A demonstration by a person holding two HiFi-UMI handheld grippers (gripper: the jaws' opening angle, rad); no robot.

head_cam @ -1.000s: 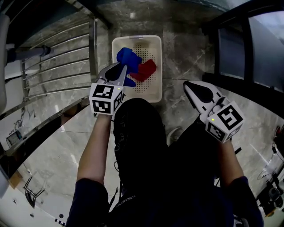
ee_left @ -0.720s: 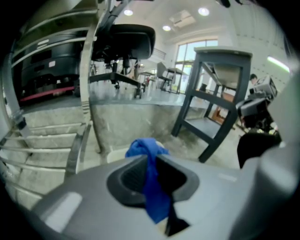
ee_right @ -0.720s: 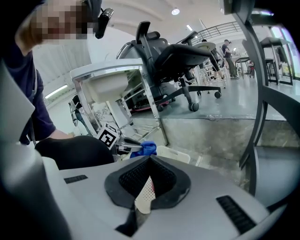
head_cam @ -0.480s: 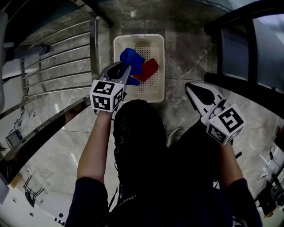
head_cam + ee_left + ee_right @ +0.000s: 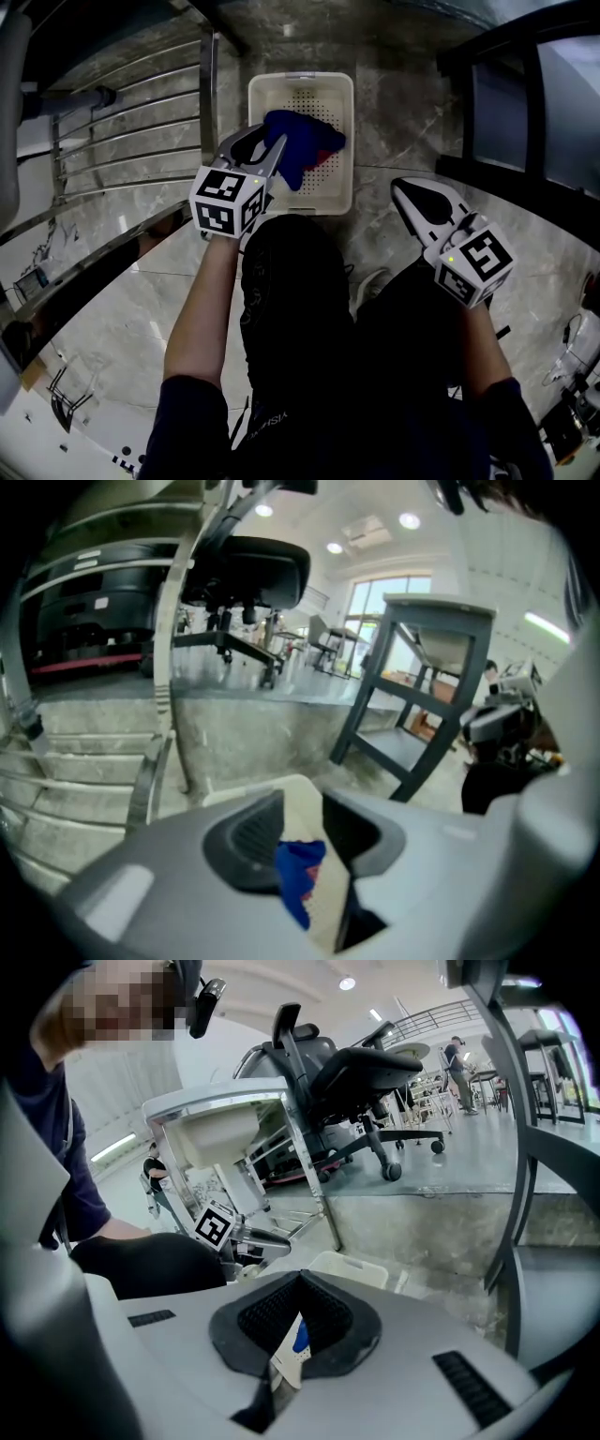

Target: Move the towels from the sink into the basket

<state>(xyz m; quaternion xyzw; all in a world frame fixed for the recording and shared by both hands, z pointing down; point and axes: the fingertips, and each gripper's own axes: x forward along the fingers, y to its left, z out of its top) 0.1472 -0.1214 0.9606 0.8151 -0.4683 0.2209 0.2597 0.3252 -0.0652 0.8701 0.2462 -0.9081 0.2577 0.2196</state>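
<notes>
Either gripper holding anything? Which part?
Nothing held: left gripper jaws have just been opening, blue towel loose between them over the basket; right gripper shut, empty.

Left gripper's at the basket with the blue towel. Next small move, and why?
Probably lift the left gripper away. Its jaws have just been opening and stand apart, and the blue cloth towel seen between them looks to lie inside the white perforated plastic basket, so it seems released.
</notes>
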